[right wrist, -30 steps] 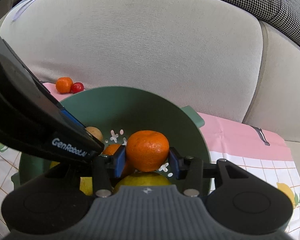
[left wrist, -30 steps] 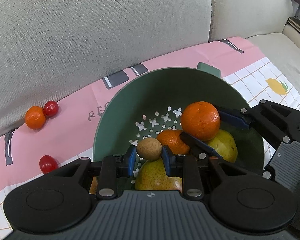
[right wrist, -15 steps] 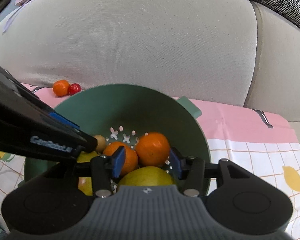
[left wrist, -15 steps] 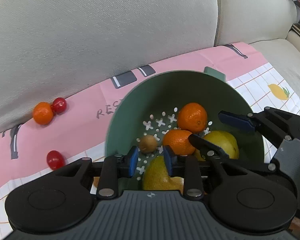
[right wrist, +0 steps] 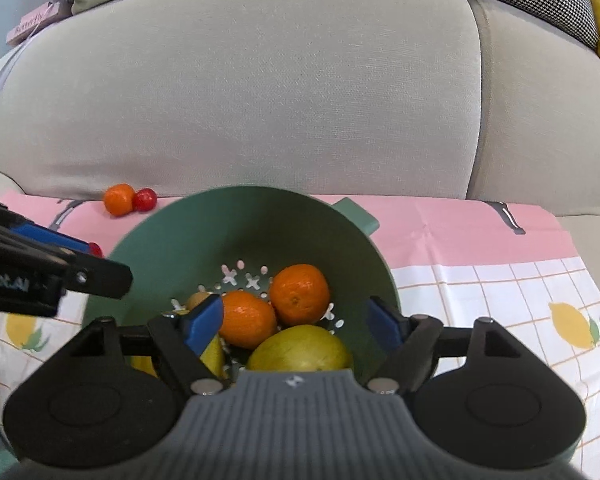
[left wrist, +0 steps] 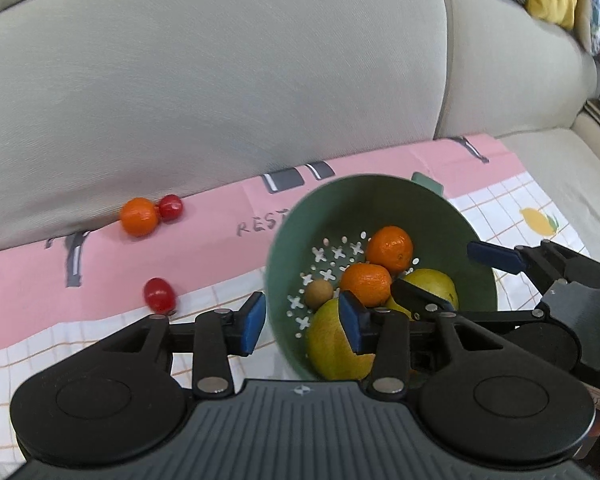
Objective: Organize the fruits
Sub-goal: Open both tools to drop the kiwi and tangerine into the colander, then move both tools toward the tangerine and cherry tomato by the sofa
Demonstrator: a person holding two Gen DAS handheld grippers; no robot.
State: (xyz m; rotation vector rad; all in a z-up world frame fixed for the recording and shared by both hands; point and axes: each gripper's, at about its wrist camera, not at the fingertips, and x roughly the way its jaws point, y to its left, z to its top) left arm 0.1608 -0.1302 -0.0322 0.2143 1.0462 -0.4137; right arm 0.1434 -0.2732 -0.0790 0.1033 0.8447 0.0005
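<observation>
Left wrist view
Left tool (left wrist: 302,326): released, nothing between the blue pads; jaws have just been opening, astride the near-left rim of the green colander (left wrist: 292,240).
Colander contents: two mandarins (left wrist: 390,249), a small brown fruit (left wrist: 318,294), two yellow-green pears (left wrist: 334,344), all loose on the perforated floor.
Outside fruit: one mandarin (left wrist: 139,216) touching a cherry tomato (left wrist: 170,207) far left against the sofa back (left wrist: 220,80); another tomato (left wrist: 159,295) nearer, alone on the pink cloth (left wrist: 204,248).
Axis: lone tomato is oval, long axis slightly off upright in this view.

Right wrist view
Right tool (right wrist: 296,322): released and wide, jaws have just been opening; fruit lies below the gap, pads not pressing on it.
Colander here: handle tab at the far right; mandarins (right wrist: 298,289) rest against the near pear (right wrist: 300,348).
Pear axis: mostly hidden, cannot tell.

Risk
Rolling: round fruit on a soft sofa seat could roll off when nudged.
Tipping: the colander could tilt if a rising tool catches its rim.
Crushing: tomatoes are soft; a hard clench may split them.
</observation>
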